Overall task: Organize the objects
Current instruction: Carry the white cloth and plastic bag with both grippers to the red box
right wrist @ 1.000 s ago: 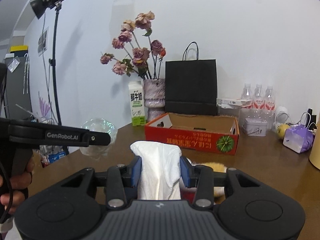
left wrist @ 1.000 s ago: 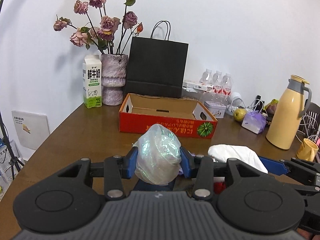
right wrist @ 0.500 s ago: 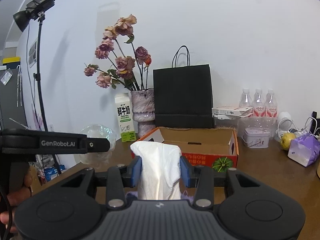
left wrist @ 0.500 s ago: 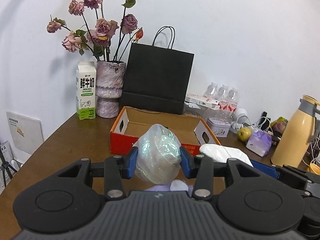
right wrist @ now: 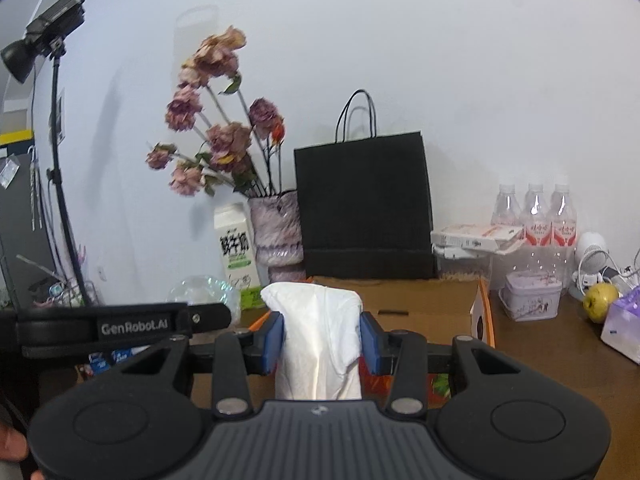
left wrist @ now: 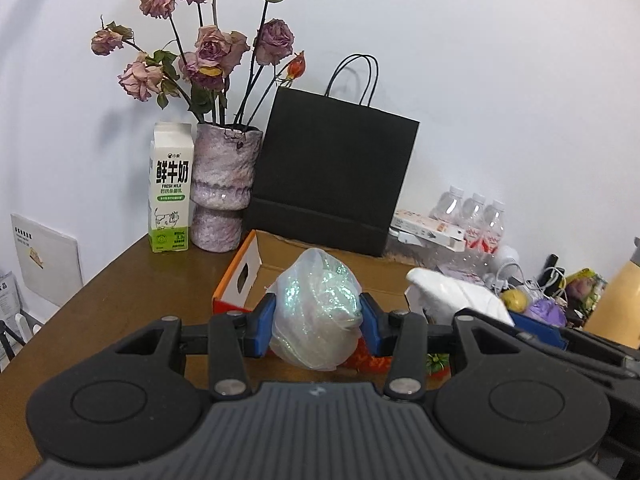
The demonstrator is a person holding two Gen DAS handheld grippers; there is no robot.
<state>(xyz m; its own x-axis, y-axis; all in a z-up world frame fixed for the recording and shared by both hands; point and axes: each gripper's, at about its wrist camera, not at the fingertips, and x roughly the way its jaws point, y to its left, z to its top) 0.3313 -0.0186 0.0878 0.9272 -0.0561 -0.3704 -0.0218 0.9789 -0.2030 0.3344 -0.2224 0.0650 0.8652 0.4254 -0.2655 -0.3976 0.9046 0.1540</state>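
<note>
My left gripper [left wrist: 317,322] is shut on a crumpled iridescent plastic wrap [left wrist: 316,312] and holds it just in front of the near wall of the open red cardboard box [left wrist: 240,280]. My right gripper [right wrist: 320,338] is shut on a white cloth [right wrist: 318,340] and holds it above the box's front edge; the box [right wrist: 424,308] lies directly ahead. The cloth [left wrist: 452,296] and the right gripper's blue finger [left wrist: 540,330] show at the right of the left wrist view. The plastic wrap [right wrist: 202,288] also shows at the left of the right wrist view.
Behind the box stand a black paper bag [left wrist: 332,176], a vase of dried roses [left wrist: 222,192] and a milk carton [left wrist: 170,196]. Water bottles [right wrist: 536,216], a small tin [right wrist: 530,294], a yellow fruit [right wrist: 600,296] and a purple pouch [right wrist: 624,324] crowd the right. A yellow flask [left wrist: 616,308] stands far right.
Both grippers have moved forward and up toward the box, each keeping its load. The box and the bag behind it loom larger.
</note>
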